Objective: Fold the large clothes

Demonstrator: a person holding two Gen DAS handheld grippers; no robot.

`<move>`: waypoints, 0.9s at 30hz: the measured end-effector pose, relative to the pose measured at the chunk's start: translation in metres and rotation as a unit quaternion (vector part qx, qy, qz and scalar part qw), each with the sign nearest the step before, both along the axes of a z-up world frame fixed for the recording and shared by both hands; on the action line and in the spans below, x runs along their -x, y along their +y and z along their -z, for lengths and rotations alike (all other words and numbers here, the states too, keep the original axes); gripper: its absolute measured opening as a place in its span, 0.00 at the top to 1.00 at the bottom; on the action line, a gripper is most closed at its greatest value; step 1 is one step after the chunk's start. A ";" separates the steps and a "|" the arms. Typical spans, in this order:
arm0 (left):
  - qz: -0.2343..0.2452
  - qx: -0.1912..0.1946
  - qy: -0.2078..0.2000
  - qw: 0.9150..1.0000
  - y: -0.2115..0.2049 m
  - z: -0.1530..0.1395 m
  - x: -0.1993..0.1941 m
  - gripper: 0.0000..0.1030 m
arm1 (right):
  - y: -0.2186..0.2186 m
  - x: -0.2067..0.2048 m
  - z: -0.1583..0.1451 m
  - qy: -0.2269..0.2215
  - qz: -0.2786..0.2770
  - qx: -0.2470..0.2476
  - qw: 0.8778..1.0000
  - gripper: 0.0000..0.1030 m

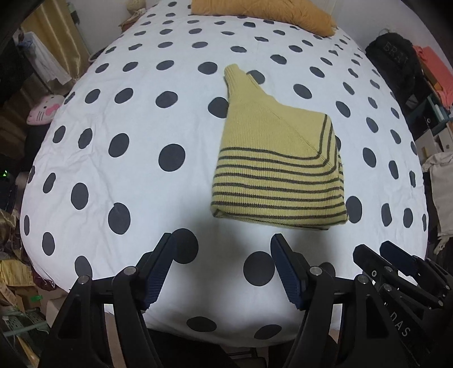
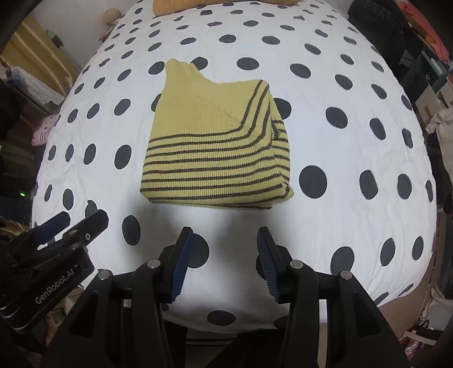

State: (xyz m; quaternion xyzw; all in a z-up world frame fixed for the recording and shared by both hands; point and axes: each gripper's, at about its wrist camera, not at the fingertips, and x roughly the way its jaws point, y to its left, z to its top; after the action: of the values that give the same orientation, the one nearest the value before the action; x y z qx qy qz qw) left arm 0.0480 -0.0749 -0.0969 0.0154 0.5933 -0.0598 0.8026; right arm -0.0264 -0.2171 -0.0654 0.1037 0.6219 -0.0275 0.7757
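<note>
A yellow knitted sweater with dark stripes (image 1: 271,158) (image 2: 215,147) lies folded into a compact block on the white bed cover with dark dots (image 1: 127,181) (image 2: 354,136). Its collar end points away from me. My left gripper (image 1: 223,240) hangs open above the bed's near edge, short of the sweater, with nothing between its fingers. My right gripper (image 2: 225,233) is open too, also empty and above the cover just before the sweater's near edge. Each gripper shows at the side of the other's view: the right (image 1: 376,249), the left (image 2: 82,219).
A mustard cushion (image 1: 263,12) lies at the far end of the bed. A pink plush toy (image 1: 45,109) and curtains are on the left. Shelves with bags and clothes (image 1: 419,73) stand on the right. Clutter fills the floor on both sides.
</note>
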 end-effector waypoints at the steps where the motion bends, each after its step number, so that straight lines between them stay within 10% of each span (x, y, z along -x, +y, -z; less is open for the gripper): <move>1: -0.004 0.002 0.001 1.000 0.002 -0.002 -0.001 0.30 | 0.000 -0.001 -0.002 0.000 0.000 0.007 1.000 0.53; 27: 0.026 -0.024 -0.003 0.999 -0.001 -0.007 0.007 0.25 | 0.010 0.009 -0.011 -0.005 -0.001 0.045 0.999 0.43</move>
State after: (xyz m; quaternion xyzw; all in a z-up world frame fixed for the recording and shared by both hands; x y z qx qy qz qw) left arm 0.0414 -0.0757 -0.0896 0.0503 0.5912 -0.0669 0.8022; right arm -0.0349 -0.2075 -0.0547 0.0684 0.6164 -0.0542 0.7826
